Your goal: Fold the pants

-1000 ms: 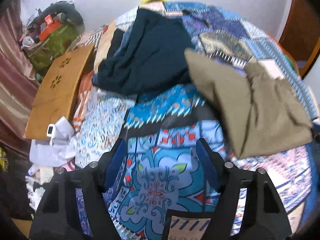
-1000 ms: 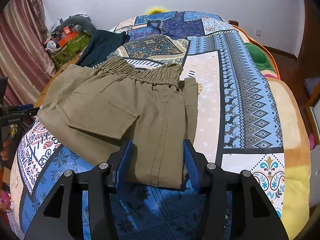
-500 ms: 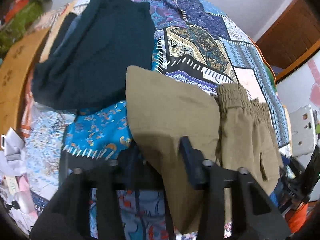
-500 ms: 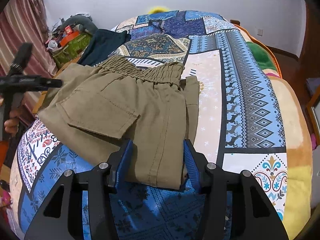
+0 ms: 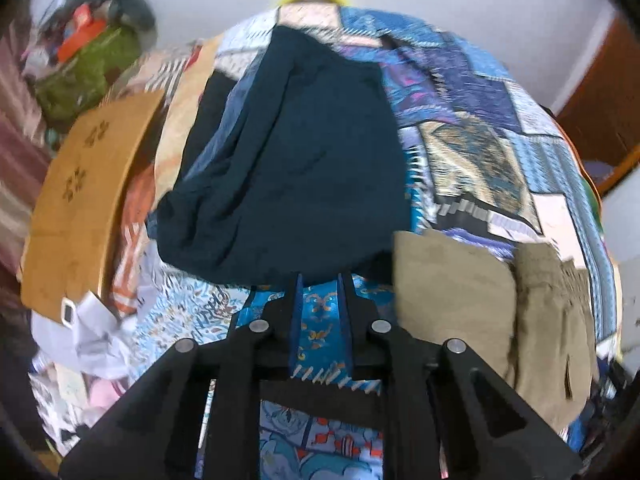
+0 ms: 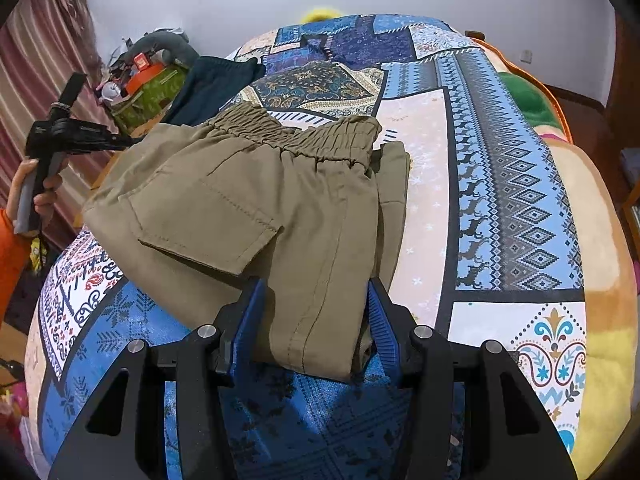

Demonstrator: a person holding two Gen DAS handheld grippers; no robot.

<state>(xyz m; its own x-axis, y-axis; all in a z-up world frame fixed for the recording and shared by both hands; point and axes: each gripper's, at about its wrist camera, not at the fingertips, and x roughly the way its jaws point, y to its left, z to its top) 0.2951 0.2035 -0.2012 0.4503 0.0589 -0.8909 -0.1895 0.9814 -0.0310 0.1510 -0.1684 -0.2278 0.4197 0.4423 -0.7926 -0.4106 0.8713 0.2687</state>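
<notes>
Olive khaki pants (image 6: 256, 216) lie folded on the patterned bedspread (image 6: 512, 184), elastic waistband at the far end. My right gripper (image 6: 316, 312) is open, its blue pads (image 6: 250, 320) on either side of the near folded edge. In the left wrist view the same pants (image 5: 480, 300) lie at the lower right. My left gripper (image 5: 319, 280) has its jaws narrowed to a small gap with nothing between them, above the bedspread just before a dark navy garment (image 5: 296, 168). The left gripper also shows in the right wrist view (image 6: 80, 136), held in a hand at the left.
A wooden board (image 5: 80, 208) and crumpled white paper (image 5: 92, 340) lie off the bed's left side. A green bag with clutter (image 5: 84, 68) sits at the back left. A green and orange blanket (image 6: 532, 96) lies on the bed's right edge. A wall is behind.
My left gripper has swung back left off the khaki pants, faces the navy garment, and its jaws have narrowed. The right gripper and pants have not moved.
</notes>
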